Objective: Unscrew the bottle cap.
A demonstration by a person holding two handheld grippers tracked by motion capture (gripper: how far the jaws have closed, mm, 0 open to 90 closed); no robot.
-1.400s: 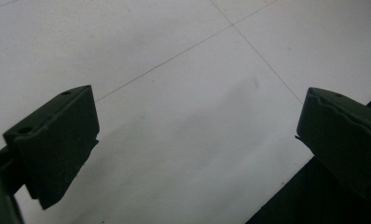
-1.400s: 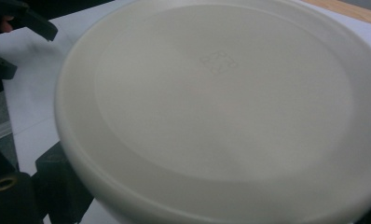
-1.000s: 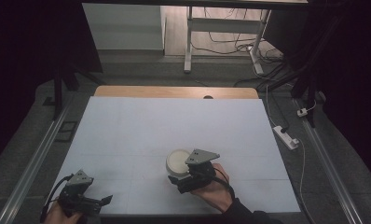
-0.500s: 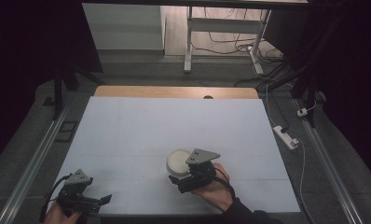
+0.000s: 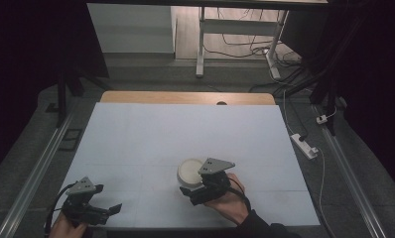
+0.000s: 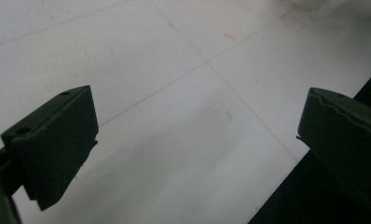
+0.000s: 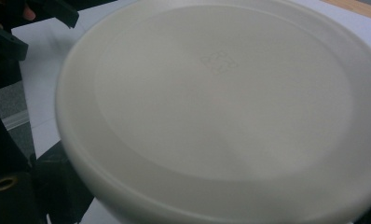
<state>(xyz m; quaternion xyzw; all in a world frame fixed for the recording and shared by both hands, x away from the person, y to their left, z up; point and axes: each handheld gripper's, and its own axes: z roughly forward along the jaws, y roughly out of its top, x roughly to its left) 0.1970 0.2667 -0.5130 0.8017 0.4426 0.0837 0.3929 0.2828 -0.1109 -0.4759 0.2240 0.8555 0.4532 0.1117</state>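
Right gripper (image 5: pixel 201 187) jaws astride white round lid (image 5: pixel 191 169), grip unconfirmed, left gripper (image 5: pixel 97 210) jaws open above bench (image 5: pixel 185 129)

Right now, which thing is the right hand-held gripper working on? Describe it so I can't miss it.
Start at the large white sheet covering the table and go to its near edge, right of centre. There the right hand-held gripper meets a round, shallow, cream-white plastic dish. It is the sole loose item on the sheet.
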